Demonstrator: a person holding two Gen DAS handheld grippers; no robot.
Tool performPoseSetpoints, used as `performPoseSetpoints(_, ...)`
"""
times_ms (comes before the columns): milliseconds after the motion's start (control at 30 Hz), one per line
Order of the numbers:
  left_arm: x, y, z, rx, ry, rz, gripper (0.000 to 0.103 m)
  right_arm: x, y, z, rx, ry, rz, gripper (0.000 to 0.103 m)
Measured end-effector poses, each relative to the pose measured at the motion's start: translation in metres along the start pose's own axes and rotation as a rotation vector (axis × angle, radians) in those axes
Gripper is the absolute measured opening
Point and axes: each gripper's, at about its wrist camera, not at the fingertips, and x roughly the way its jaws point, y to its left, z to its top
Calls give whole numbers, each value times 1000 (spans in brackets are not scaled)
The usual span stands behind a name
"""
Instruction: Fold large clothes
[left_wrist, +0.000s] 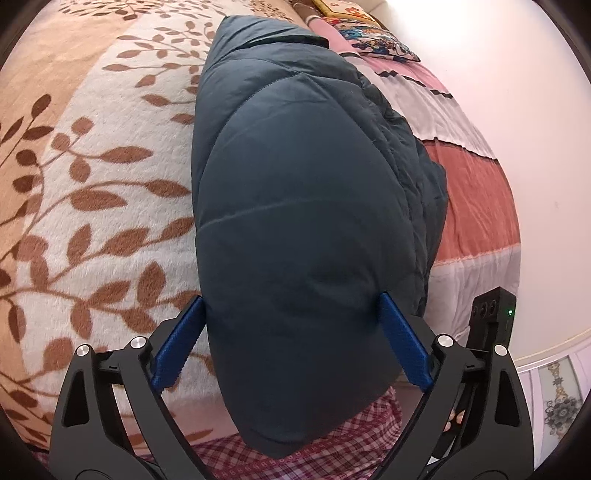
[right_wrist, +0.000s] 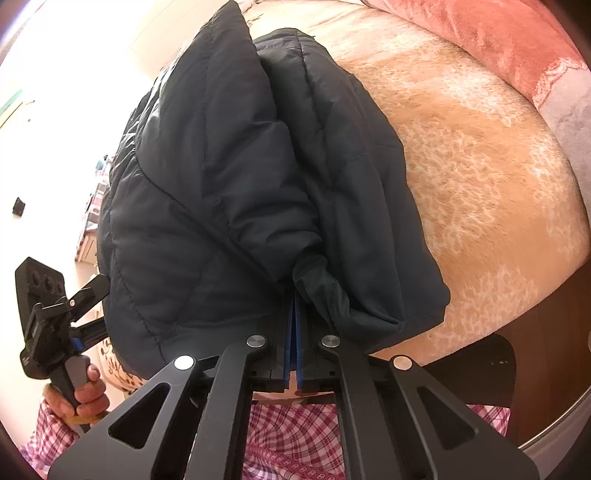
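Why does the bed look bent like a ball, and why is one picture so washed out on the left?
Left wrist view: the fisheye lens bulges the leaf-patterned blanket and dark padded jacket, with black corners; lighting is even and sharp. Right wrist view: same bulge, but bright light blows out the room at left, leaving the jacket dark.

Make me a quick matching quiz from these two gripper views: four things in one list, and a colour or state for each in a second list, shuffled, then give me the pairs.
Things:
1. jacket
2. blanket
3. left gripper
4. right gripper

Descriptions:
A. cream with brown leaves
B. jaws wide, one each side of the padded bundle
C. dark blue, quilted, folded
D. jaws shut on a bunched bit of fabric

Pairs: 1-C, 2-A, 3-B, 4-D
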Motion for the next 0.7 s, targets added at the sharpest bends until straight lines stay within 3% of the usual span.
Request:
performPoseSetpoints(200,0,-6,0,40,-10,32,77,-3,-13,1,29,2,43,5)
performPoseSetpoints(233,0,-7,-1,45,-13,38,76,-4,-15,2,36,5,61,10)
performPoseSetpoints(300,-3,-5,0,49,-17,45,71,-7,-17,4,44,14,124,34)
performPoseSetpoints(333,-3,-5,0,48,-19,49,70,-9,-16,6,45,20,176,65)
performPoseSetpoints(367,-5,-3,0,44,-21,50,69,-15,-11,8,35,13,237,82)
performPoseSetpoints(500,-6,1,1,25,-15,41,69,-42,11,14,-113,-48,177,82)
performPoseSetpoints(700,-7,2,2,29,-11,54,69,-85,0,32,-163,-136,150,85)
